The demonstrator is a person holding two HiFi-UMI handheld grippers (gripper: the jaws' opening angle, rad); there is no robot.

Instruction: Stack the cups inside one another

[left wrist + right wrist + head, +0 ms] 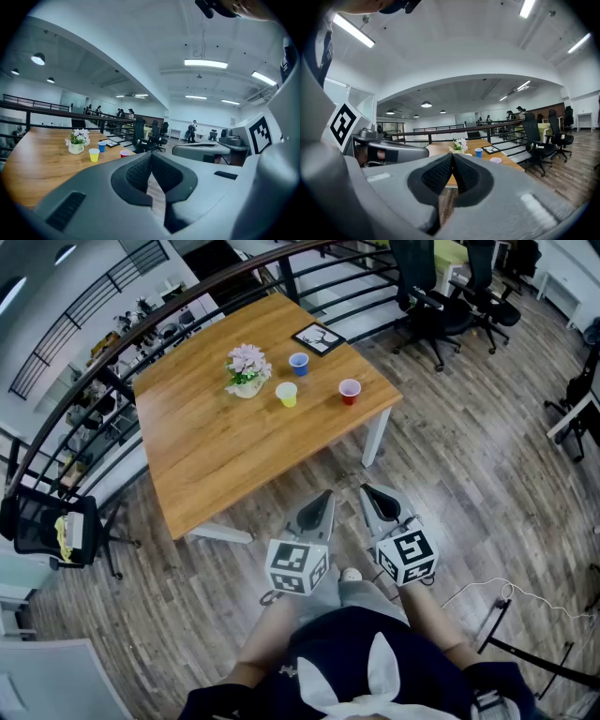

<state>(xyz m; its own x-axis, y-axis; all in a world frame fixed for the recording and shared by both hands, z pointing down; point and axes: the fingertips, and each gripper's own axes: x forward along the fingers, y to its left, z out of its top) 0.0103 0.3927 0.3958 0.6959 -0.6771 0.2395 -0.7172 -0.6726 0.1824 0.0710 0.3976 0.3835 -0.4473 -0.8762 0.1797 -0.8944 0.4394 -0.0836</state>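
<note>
Three small cups stand apart on the far half of the wooden table [216,456]: a blue cup [299,364], a yellow cup [287,395] and a red cup [350,391]. They also show in the left gripper view as blue cup [101,146], yellow cup [94,154] and red cup [124,153]. The blue cup [478,152] and red cup [496,161] appear in the right gripper view. My left gripper [324,502] and right gripper [371,496] hang side by side over the floor, short of the table's near edge. Both are shut with nothing between the jaws.
A white pot of pink flowers [247,371] stands beside the cups, and a black-framed picture [319,337] lies near the far corner. A curved black railing [84,362] runs behind the table. Office chairs [431,306] stand at the upper right, a black chair [47,526] at the left.
</note>
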